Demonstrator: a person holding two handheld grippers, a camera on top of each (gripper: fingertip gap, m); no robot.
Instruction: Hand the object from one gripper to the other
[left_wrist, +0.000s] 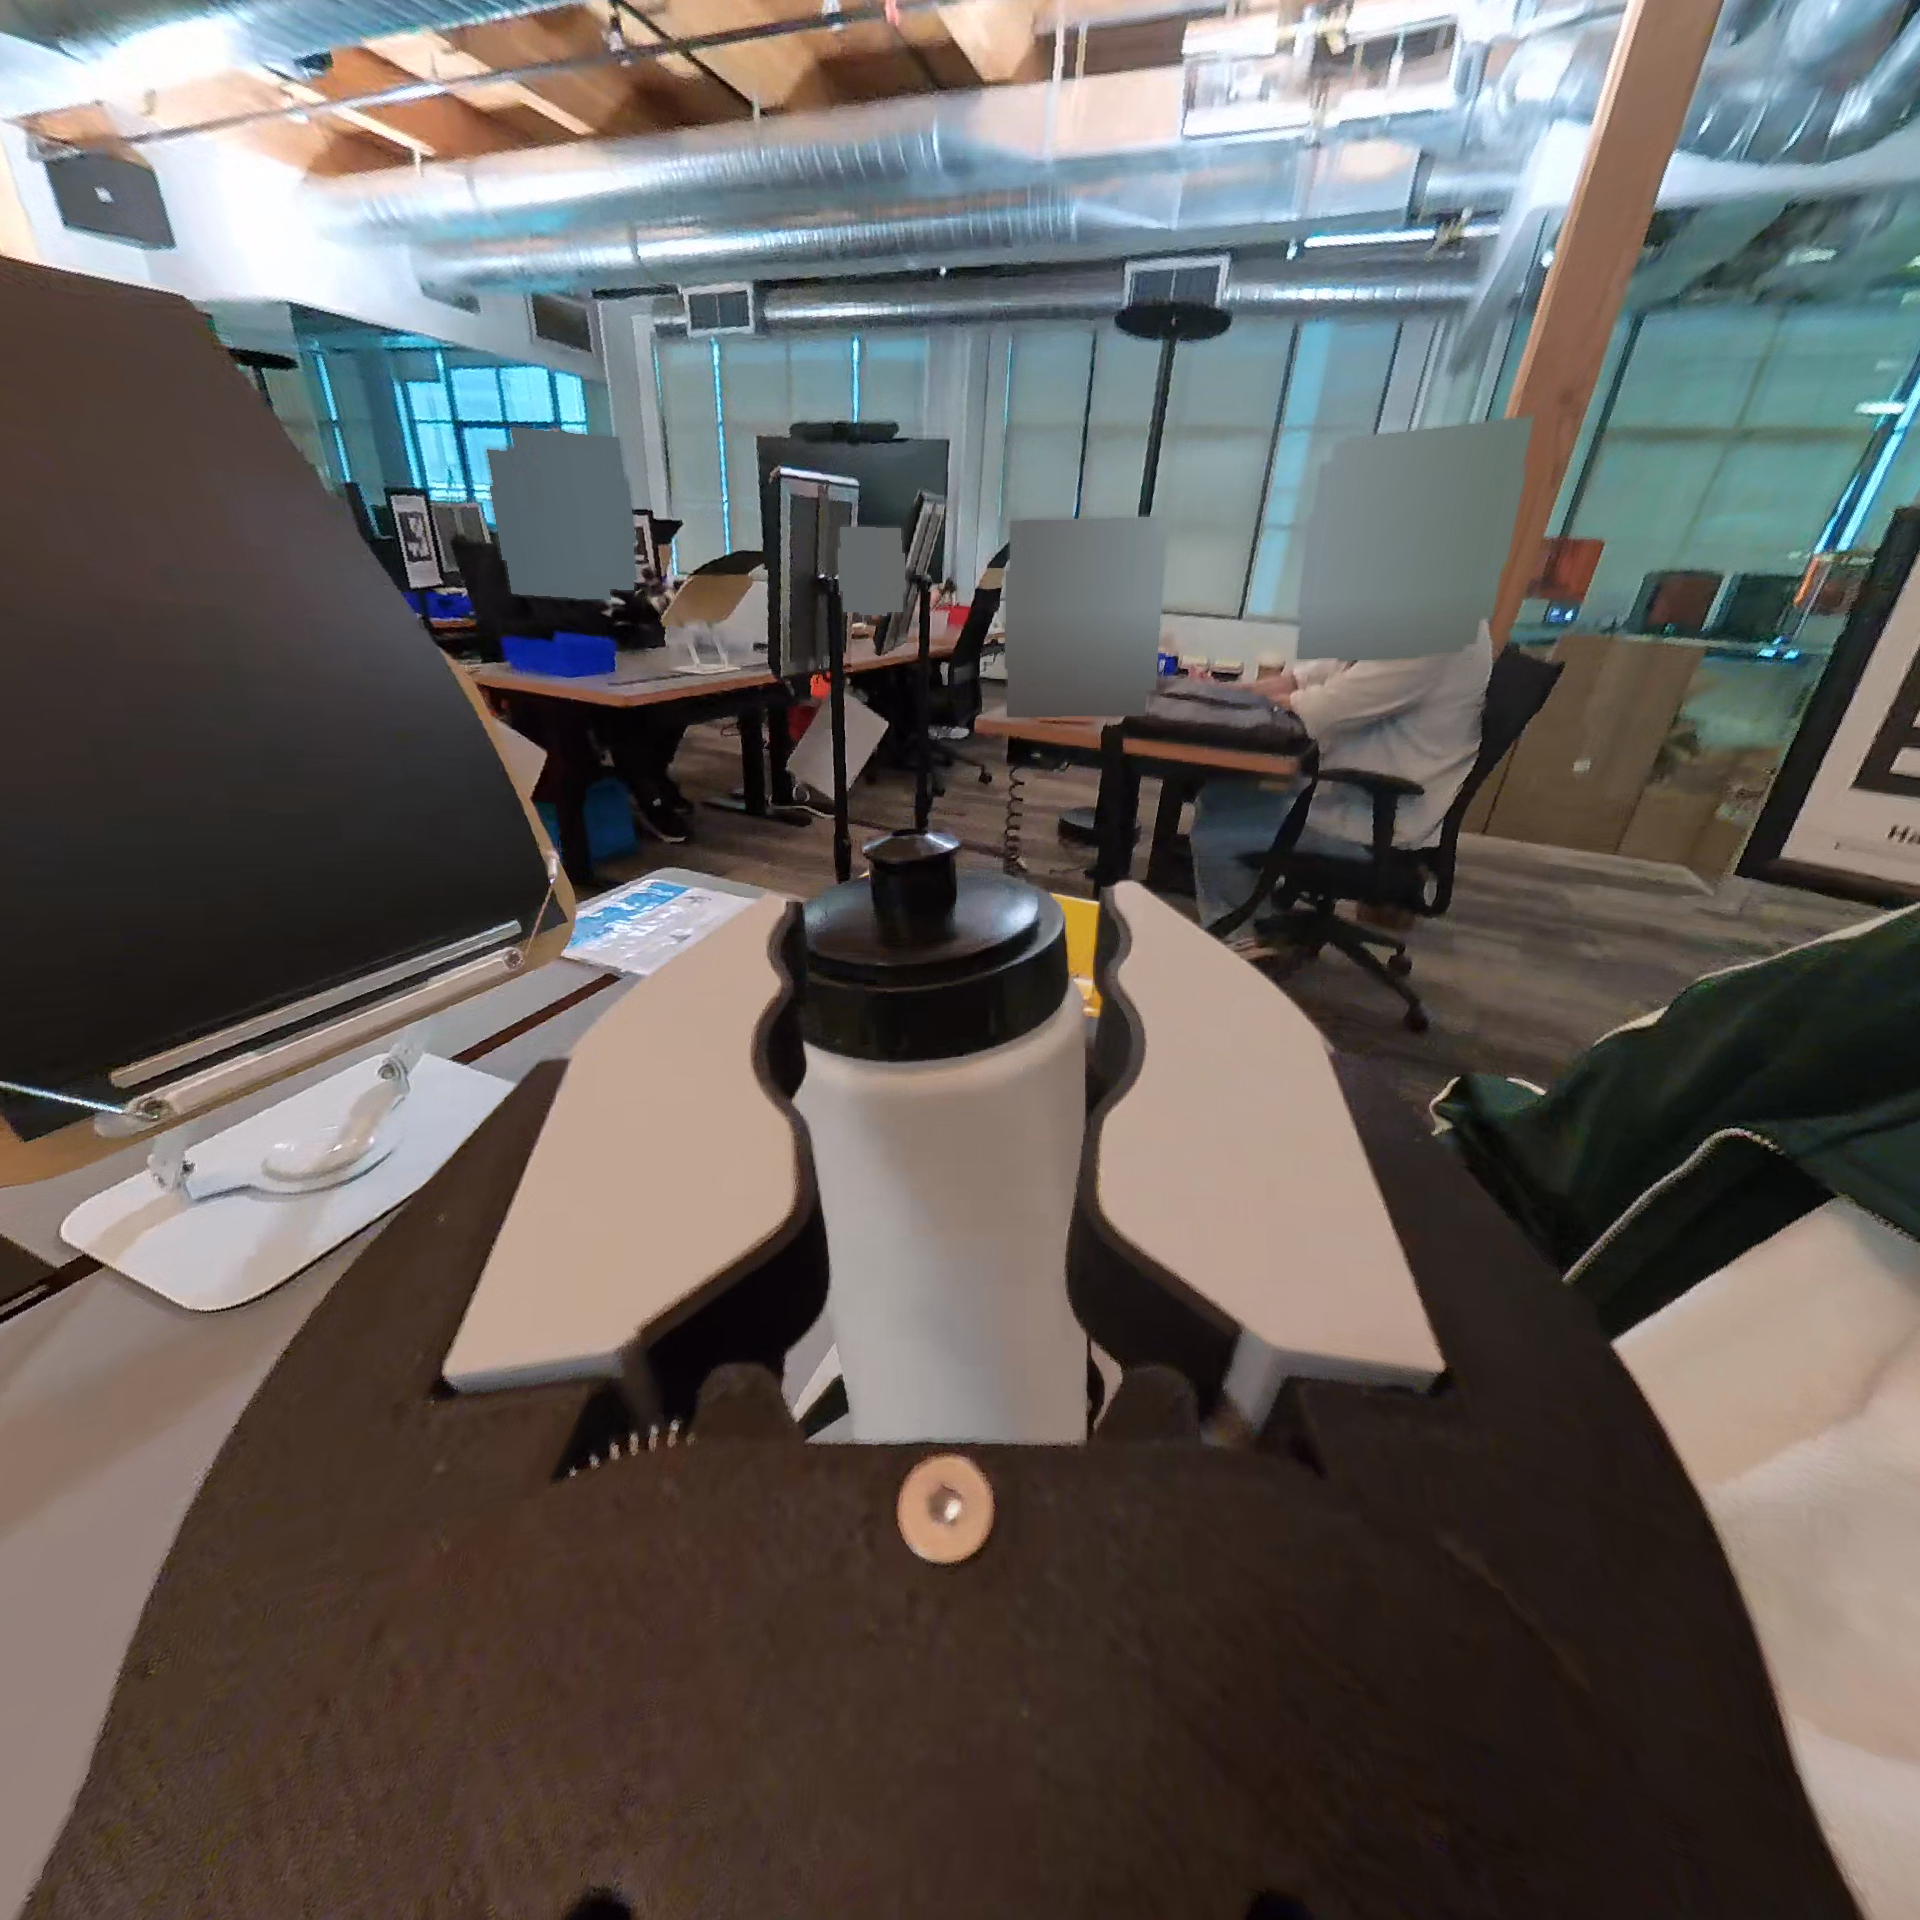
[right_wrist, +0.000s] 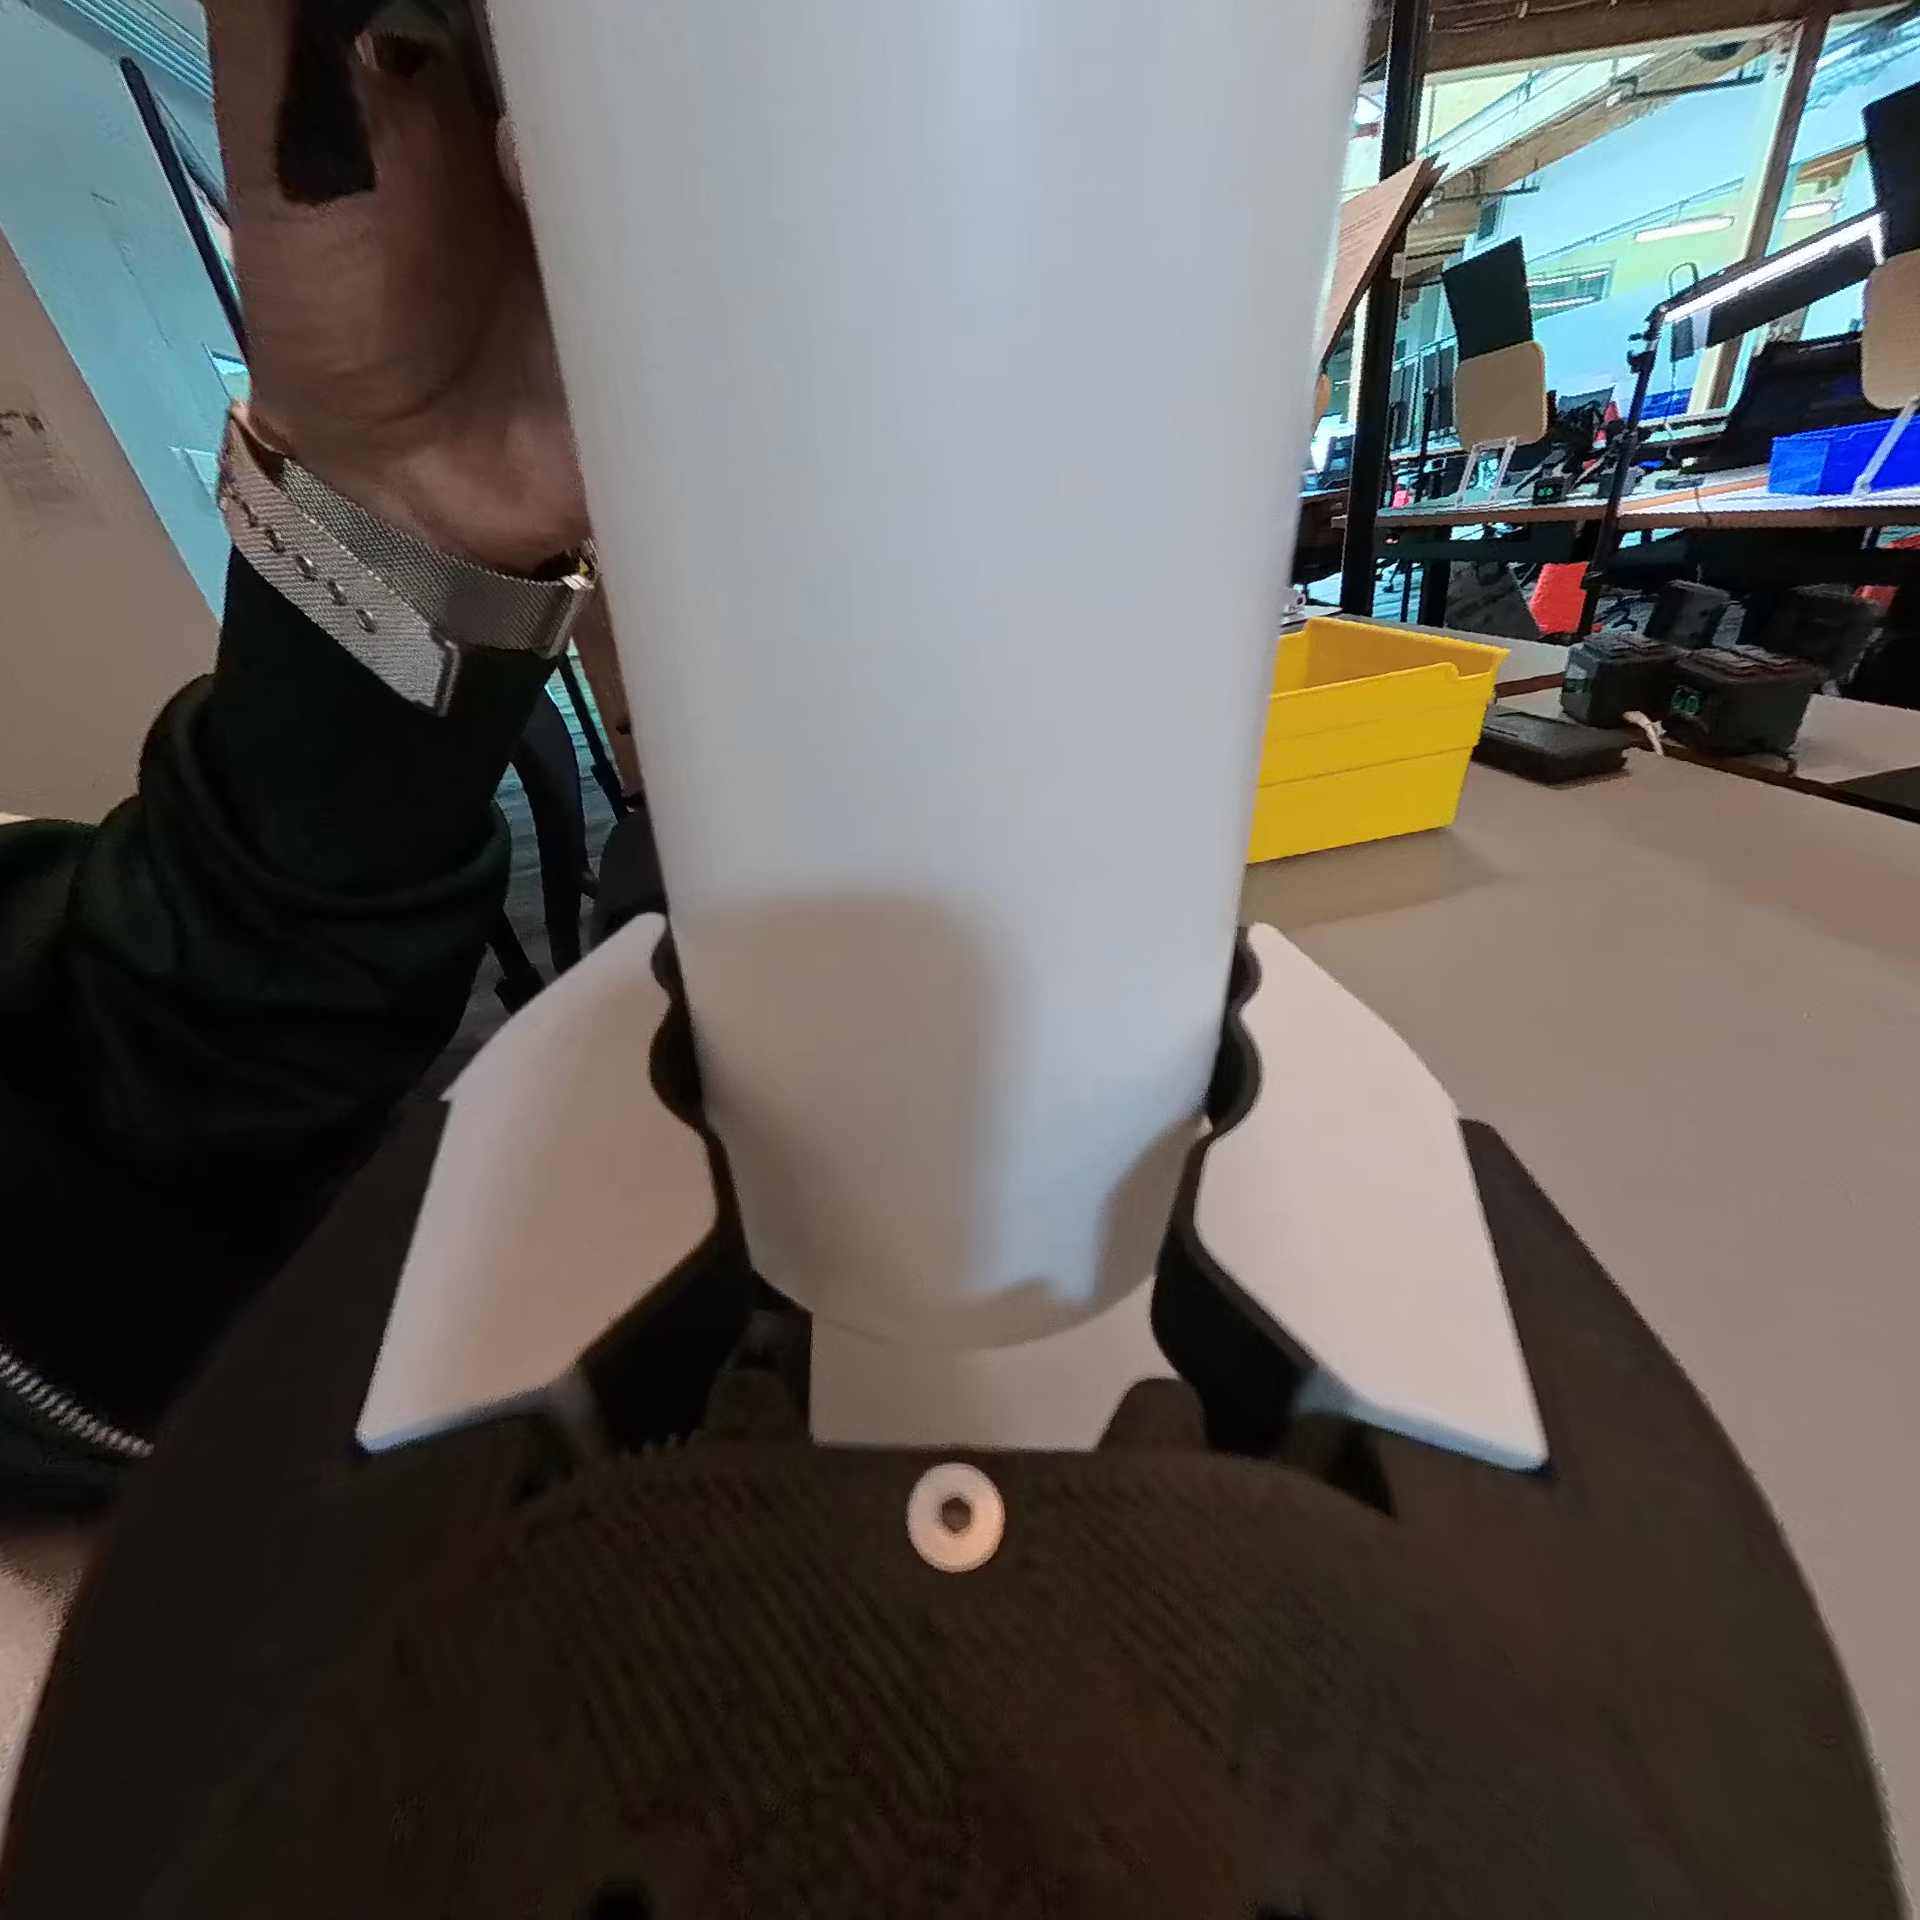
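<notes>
Two grippers close on one white bottle (left_wrist: 940, 1195) at this moment. Left wrist view: the left gripper (left_wrist: 943, 997) has its pale fingers (left_wrist: 665, 1164) set either side of the bottle's upper body, the dark wavy pads touching the wall just under the black cap (left_wrist: 930, 961), so the jaws are clamped on the bottle near its top. The bottle runs straight away from the camera between the fingers, spout end farthest out. Left of the gripper a dark tilted panel on a clear stand (left_wrist: 239, 1164) sits on the grey table (left_wrist: 62, 1382); a printed sheet (left_wrist: 649, 920) lies beyond it, and a sliver of yellow bin (left_wrist: 1081, 935) shows behind the cap. A dark green sleeve (left_wrist: 1714, 1122) enters from the right. Background is an open office with desks, monitors and a seated person (left_wrist: 1382, 727). Right wrist view: the right gripper (right_wrist: 956, 1049) holds the bottle's (right_wrist: 935, 520) rounded bottom end, the pads pressing both sides of the wall just above the base, jaws clamped on it. The bottle fills the middle of the frame and rises out of the top edge; edges are motion-blurred. At left a hand (right_wrist: 395, 312) with a mesh metal watch band (right_wrist: 395, 592) and a black sleeve (right_wrist: 239, 987) sits beside the bottle; what that hand holds is mostly hidden. At right a yellow bin (right_wrist: 1361, 727) stands on the table (right_wrist: 1610, 1039), with dark battery-like blocks (right_wrist: 1704, 696) farther back.
</notes>
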